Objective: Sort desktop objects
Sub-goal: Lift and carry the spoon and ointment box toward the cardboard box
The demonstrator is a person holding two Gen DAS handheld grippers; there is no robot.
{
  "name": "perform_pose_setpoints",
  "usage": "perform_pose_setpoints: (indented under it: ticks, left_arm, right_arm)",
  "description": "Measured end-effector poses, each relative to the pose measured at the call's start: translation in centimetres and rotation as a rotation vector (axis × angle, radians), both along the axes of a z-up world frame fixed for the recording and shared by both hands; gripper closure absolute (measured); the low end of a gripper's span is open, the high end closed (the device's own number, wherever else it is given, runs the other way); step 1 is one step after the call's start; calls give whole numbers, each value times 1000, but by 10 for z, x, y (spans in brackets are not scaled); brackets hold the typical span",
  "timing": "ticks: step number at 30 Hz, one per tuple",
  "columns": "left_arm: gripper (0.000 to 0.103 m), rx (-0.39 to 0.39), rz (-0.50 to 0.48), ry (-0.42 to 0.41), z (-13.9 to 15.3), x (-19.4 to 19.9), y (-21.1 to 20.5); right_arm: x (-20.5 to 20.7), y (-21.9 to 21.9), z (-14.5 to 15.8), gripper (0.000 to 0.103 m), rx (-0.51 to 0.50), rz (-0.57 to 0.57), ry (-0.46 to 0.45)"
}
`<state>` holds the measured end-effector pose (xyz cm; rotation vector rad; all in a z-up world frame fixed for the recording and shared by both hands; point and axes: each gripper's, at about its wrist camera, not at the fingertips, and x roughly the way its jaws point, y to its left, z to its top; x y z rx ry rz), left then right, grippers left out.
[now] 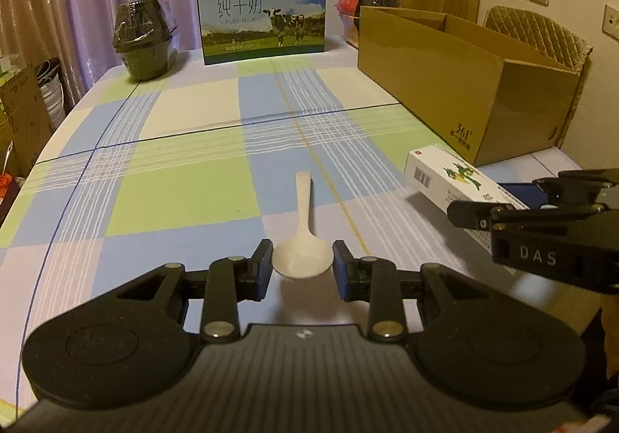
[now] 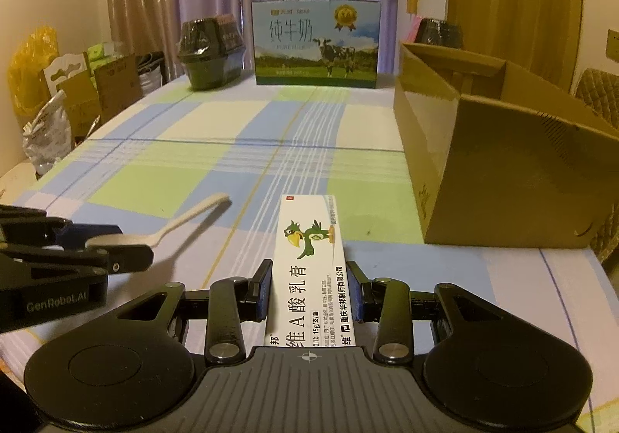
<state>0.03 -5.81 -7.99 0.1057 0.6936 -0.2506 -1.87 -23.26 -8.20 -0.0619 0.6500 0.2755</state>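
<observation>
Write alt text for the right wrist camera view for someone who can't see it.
The right gripper straddles a white ointment box with a green cartoon bird, lying on a checked tablecloth. An open cardboard box stands to its right, and the left gripper reaches a pale spoon on the left.

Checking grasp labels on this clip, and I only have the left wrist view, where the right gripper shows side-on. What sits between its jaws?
Observer: A long white carton with a green parrot print runs lengthwise between the jaws of the right gripper, printed face up, with a pad close beside each long side.
Operator: Is it clamped, then?
Observer: Cannot tell. The right wrist view shows a thin dark line between the carton and the right-hand pad, too fine to read as a gap or a shadow.
</observation>
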Motion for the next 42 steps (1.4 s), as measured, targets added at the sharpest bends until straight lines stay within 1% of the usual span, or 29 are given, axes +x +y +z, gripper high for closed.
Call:
perform_pose_setpoints:
  ticks: [11,18,22,32,38,42]
  left_arm:
    - [76,-14,-5,-28,8,-19,-6]
    - [76,-15,-11,-38,11,-19,-8]
    - [76,-20,-11,-57,18,-17,-10]
    - [76,-45,-17,-123,52,-12,-22]
    - [76,-76,-50,-167,77,-4,-44]
    - [76,-95,-85,-196,95,10,-67]
  right_arm:
    - [-13,-7,9,68,19,-19,-12]
    - [-14,-10,14,68,33,-28,-20]
    - [-15,-12,22,68,41,-28,-41]
    - [-13,-24,59,68,56,-51,-120]
    - [0,-54,89,68,61,-108,-178]
    - [14,-79,111,68,50,-147,-225]
